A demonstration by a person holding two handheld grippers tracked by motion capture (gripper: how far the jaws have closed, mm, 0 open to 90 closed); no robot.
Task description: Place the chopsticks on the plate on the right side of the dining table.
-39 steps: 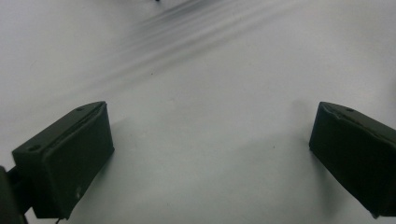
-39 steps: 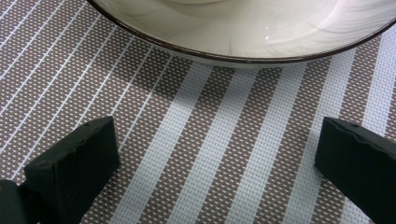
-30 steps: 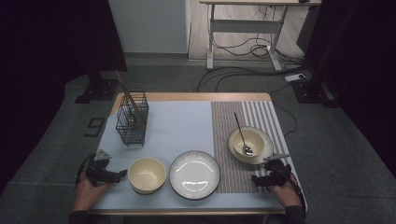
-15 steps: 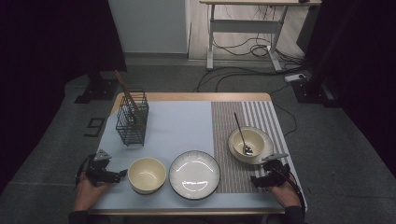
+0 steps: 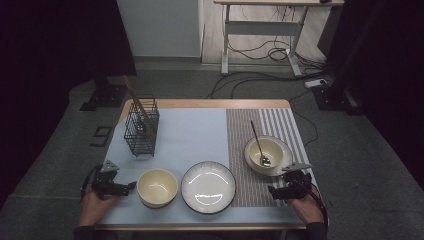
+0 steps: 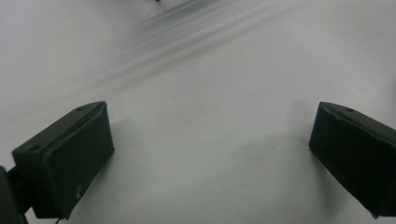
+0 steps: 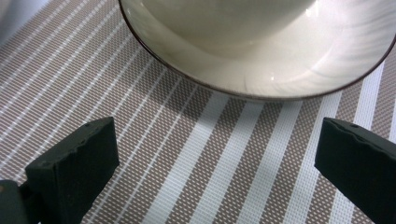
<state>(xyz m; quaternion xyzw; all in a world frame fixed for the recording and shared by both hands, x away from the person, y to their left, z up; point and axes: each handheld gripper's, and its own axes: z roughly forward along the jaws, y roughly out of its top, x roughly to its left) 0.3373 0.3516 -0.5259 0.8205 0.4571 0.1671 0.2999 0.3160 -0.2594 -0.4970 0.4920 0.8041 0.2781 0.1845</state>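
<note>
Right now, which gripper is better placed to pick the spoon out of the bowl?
Right. The right gripper sits open just below the plate holding the bowl with the spoon; the left gripper is across the table.

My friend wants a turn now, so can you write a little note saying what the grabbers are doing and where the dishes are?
Left gripper: open, empty, low over the pale mat beside the empty bowl.
Right gripper: open, empty, on the striped mat, just short of the plate under the spoon bowl.
Big plate sits between them.
Done: nothing gripped yet.
Left: probably gripping the dishes.
</note>
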